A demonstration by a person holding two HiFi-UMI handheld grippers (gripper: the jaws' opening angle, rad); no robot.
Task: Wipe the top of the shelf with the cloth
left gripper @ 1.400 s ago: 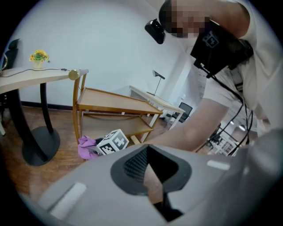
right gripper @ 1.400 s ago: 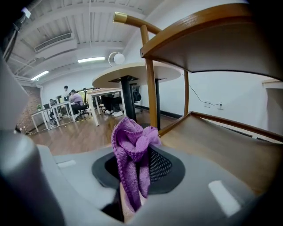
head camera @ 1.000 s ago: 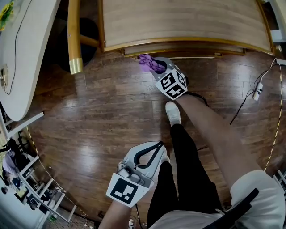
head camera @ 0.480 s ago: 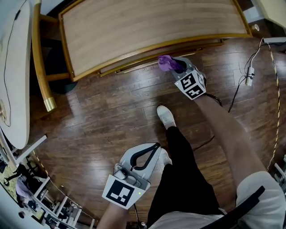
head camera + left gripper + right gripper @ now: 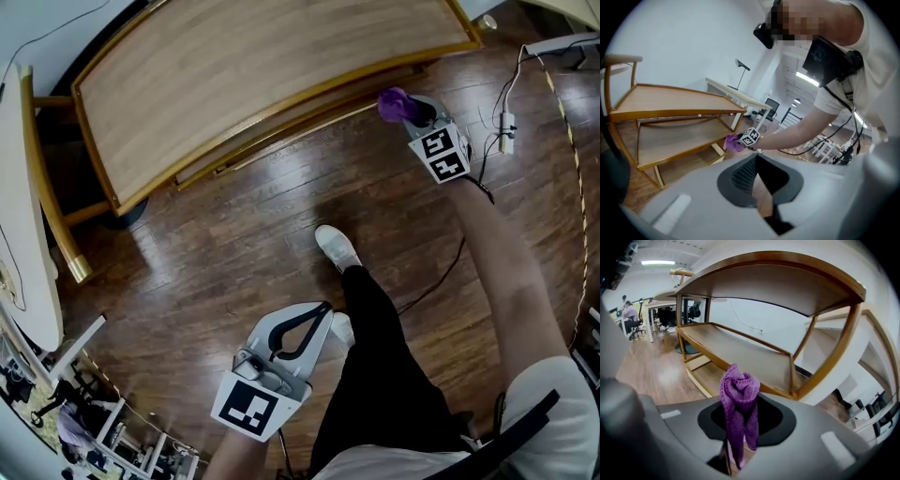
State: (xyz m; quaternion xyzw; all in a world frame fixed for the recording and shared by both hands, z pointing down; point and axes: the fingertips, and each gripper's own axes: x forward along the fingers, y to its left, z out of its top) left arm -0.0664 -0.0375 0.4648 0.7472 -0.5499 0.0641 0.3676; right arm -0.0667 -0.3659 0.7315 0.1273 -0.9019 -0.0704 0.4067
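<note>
The wooden shelf's top (image 5: 262,84) runs across the upper head view. My right gripper (image 5: 405,111) hangs in front of and below the shelf's right end, shut on a bunched purple cloth (image 5: 393,101). In the right gripper view the cloth (image 5: 739,394) stands up between the jaws, with the top board's underside (image 5: 778,282) above and the middle shelf (image 5: 740,352) ahead. My left gripper (image 5: 323,309) is held low beside the person's leg, its fingertips meeting with nothing between them. The left gripper view shows the shelf (image 5: 670,101) and the cloth (image 5: 733,142) at a distance.
A white table (image 5: 23,234) lies at the far left, with a curved wooden rail (image 5: 52,216) beside it. Cables and a plug (image 5: 506,122) trail over the dark wood floor at the right. The person's white shoe (image 5: 336,248) stands mid-floor.
The right gripper has carried the cloth rightward along the shelf's front toward its right end, and the head view has swung with it. The left gripper has stayed put.
</note>
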